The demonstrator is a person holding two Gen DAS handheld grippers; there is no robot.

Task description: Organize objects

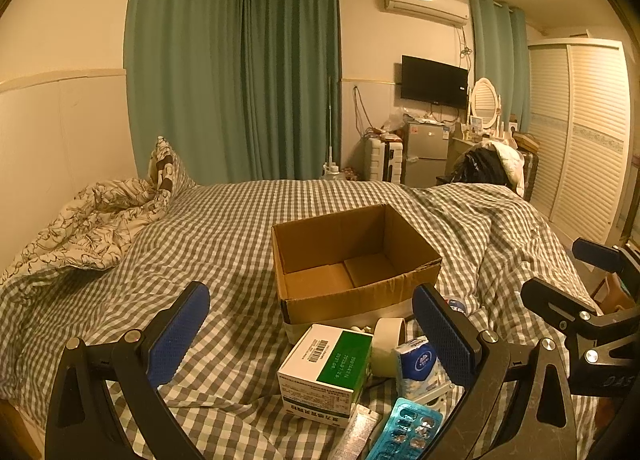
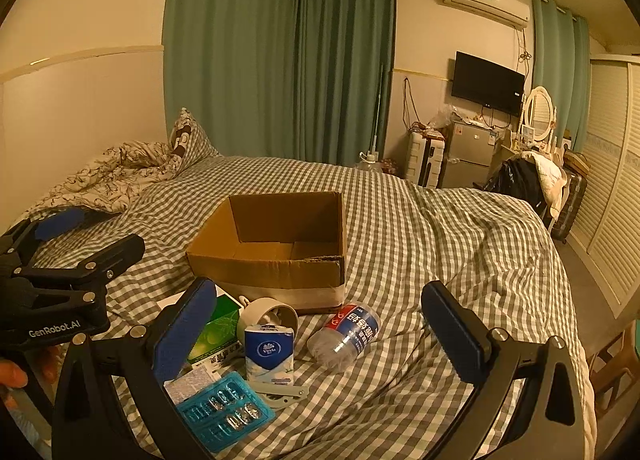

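Observation:
An empty open cardboard box [image 1: 352, 260] [image 2: 276, 244] sits on the checked bed. In front of it lie a white and green medicine box [image 1: 324, 368] [image 2: 216, 334], a tape roll [image 1: 386, 344] [image 2: 266, 318], a blue tissue pack [image 1: 416, 364] [image 2: 269, 354], a blue blister pack [image 1: 408, 430] [image 2: 224, 410] and a clear plastic jar with a red and blue label [image 2: 346, 334]. My left gripper [image 1: 312, 336] is open above the medicine box. My right gripper [image 2: 320, 328] is open above the tissue pack and jar. Both are empty.
A crumpled flowered quilt [image 1: 88, 224] and a pillow lie at the bed's left by the wall. Beyond the bed stand green curtains, a small fridge [image 1: 426, 156], a suitcase and a chair with clothes. A louvred wardrobe [image 1: 580, 132] runs along the right.

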